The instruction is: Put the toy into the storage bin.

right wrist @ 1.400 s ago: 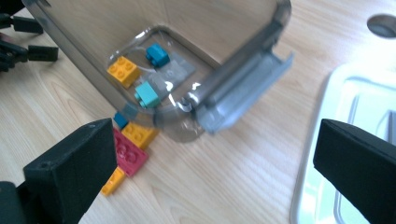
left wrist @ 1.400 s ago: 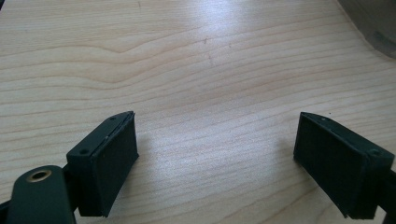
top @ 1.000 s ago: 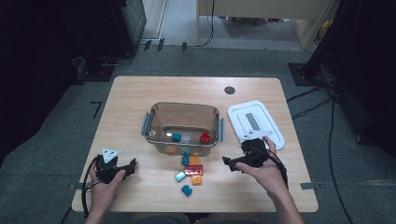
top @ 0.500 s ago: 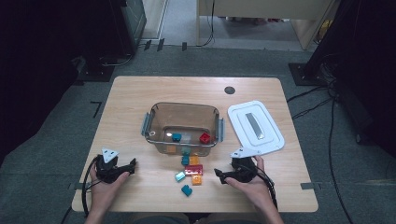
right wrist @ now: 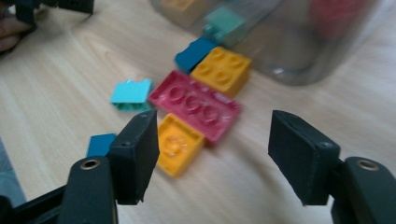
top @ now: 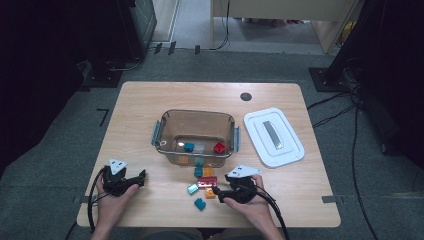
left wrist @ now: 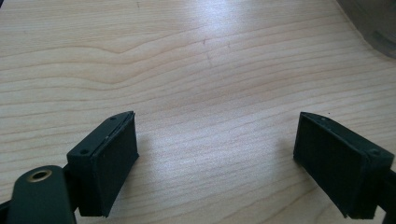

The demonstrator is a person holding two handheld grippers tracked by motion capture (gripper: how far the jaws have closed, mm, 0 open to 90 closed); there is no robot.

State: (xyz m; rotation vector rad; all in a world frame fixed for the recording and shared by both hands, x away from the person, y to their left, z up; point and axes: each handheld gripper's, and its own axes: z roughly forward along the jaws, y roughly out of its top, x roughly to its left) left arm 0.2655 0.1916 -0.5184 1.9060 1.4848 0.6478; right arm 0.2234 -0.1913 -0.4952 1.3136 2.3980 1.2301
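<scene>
Several loose bricks lie in front of a clear tub (top: pixel 159 131): a pink plate (right wrist: pixel 196 105), an orange brick (right wrist: pixel 222 70), a dark teal one (right wrist: pixel 194 53), a cyan one (right wrist: pixel 131 93), a blue one (right wrist: pixel 100 144) and a small yellow one (right wrist: pixel 180 144). My right gripper (right wrist: pixel 215 149) hovers low at this cluster (top: pixel 207 182). It is open, and its jaws have just been closing. The yellow brick lies by its left jaw, and no pad presses on anything. My left gripper (left wrist: pixel 215 158) rests open over bare wood at the table's front left (top: pixel 141 176).
The tub (right wrist: pixel 299 51) holds a teal brick (top: pixel 189 147), a red one (top: pixel 219 147) and a green one (right wrist: pixel 224 23). Its white lid (top: pixel 273 136) lies flat to its right. The table's front edge runs close behind both hands.
My right hand has come down and left, from beside the lid to the loose bricks, and its jaws have narrowed. The left hand has kept still.
</scene>
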